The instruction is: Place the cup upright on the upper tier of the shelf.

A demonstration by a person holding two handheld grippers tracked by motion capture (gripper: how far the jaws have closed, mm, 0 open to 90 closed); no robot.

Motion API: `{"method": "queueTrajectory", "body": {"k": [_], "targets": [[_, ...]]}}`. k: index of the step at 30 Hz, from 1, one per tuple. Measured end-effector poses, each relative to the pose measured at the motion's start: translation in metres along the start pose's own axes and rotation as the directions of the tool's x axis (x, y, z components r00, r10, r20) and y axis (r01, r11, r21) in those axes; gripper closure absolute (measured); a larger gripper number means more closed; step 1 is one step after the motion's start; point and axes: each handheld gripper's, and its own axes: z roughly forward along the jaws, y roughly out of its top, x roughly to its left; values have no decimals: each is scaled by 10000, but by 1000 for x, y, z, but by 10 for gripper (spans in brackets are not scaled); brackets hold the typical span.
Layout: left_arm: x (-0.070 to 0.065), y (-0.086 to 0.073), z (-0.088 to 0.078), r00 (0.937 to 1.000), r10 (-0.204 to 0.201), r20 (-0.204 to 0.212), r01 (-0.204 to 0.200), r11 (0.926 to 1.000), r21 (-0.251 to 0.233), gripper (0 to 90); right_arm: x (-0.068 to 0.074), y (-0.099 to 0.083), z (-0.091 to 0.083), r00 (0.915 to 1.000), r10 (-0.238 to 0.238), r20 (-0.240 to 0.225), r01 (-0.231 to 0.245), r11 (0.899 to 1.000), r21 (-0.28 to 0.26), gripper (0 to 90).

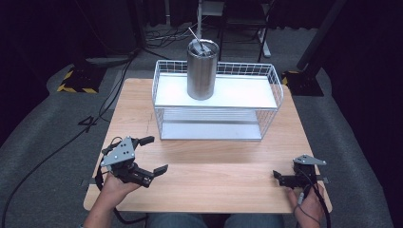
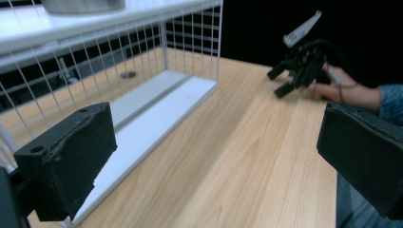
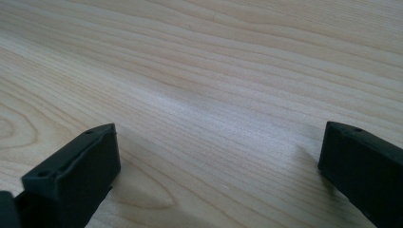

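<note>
Little of the work is judged to be done. The left tool [image 1: 153,154], at the lower left of the high view, is spread wide with nothing held between its jaws; the right tool [image 1: 280,176], at the lower right, is likewise opened wide over bare wood and nothing is gripped. The tall brushed-steel tumbler with a lid and straw [image 1: 202,69] is seen upright at the upper centre, set on the top shelf of the white wire two-tier rack [image 1: 272,107], well apart from both tools, so reaching and grasping appear to be left.

The light wooden surface [image 1: 214,175] is otherwise uncluttered. Around it, grey carpet, trailing black cables and dark curtains are seen, with a yellow-and-black striped base [image 1: 75,80] at the upper left.
</note>
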Motion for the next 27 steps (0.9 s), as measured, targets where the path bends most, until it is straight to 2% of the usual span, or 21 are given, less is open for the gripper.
{"method": "queueTrajectory", "body": {"k": [7,10,13,17,22,25,26,27], "targets": [[-4,-27,10,9996,-153,-227,167,9978,644,0,0,0,0,10000,2,2,-2,10000,2,2],[-3,-39,17,9993,-274,-247,302,9925,1187,0,0,0,0,10000,3,2,-3,10000,2,1],[-2,-48,22,9988,-392,-282,430,9878,1499,0,0,0,0,10000,0,2,0,10000,2,2],[1,-61,29,9970,-676,-385,739,9782,1939,0,0,0,0,10000,2,0,-2,10000,1,2],[2,-74,37,9949,-820,-586,939,9655,2428,0,0,0,0,10000,1,2,-1,10000,2,2],[3,-81,41,9925,-994,-710,1151,9559,2703,0,0,0,0,10000,0,2,0,10000,3,2],[4,-83,43,9914,-1019,-821,1218,9476,2952,0,0,0,0,10000,2,2,-2,10000,2,2],[5,-84,44,9907,-1040,-881,1262,9441,3045,0,0,0,0,10000,-1,1,1,10000,2,2]]}}
